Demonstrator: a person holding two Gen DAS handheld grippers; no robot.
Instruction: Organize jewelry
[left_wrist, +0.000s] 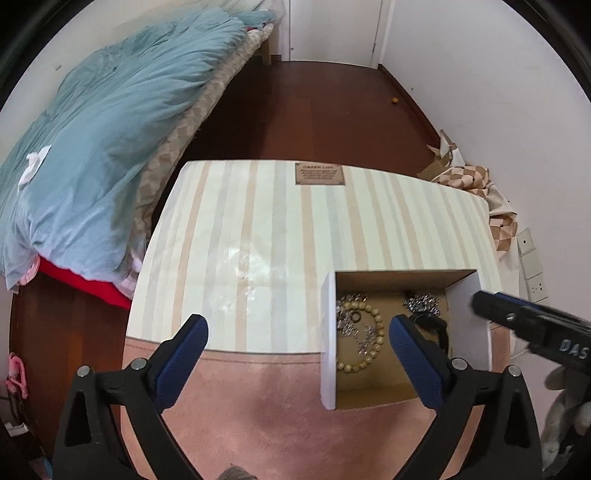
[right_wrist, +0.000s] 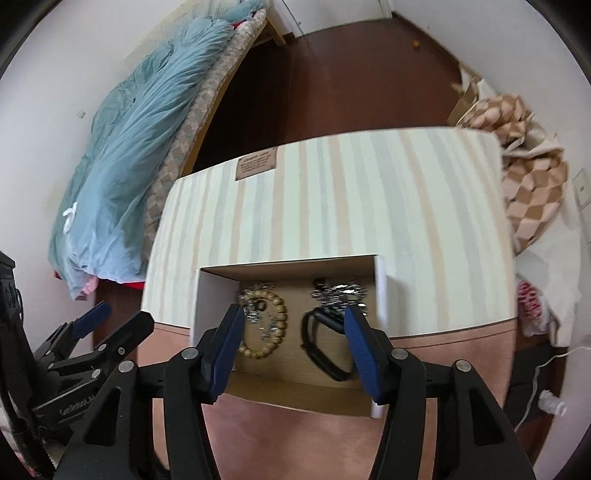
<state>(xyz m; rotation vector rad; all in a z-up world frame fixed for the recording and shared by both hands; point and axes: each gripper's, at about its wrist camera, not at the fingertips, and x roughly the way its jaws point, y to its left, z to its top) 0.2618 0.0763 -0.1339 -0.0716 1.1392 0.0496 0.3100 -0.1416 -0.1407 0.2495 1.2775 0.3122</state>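
An open cardboard box (left_wrist: 328, 332) (right_wrist: 197, 295) sits on the striped table. In it lie a wooden bead bracelet (left_wrist: 378, 325) (right_wrist: 282, 317), silver chain jewelry (left_wrist: 423, 301) (right_wrist: 340, 290) and a black band (left_wrist: 434, 325) (right_wrist: 321, 354). My left gripper (left_wrist: 297, 332) is open and empty above the table, just left of the box. My right gripper (right_wrist: 293, 321) is open and empty, hovering over the box between bracelet and band. It also shows at the right edge of the left wrist view (left_wrist: 517, 317).
The table (left_wrist: 258, 240) (right_wrist: 424, 221) has a striped top and a pink front part. A bed with a blue duvet (left_wrist: 103, 129) (right_wrist: 129, 155) stands at the left. Checkered cloth (left_wrist: 480, 192) (right_wrist: 524, 184) is piled at the right by the wall.
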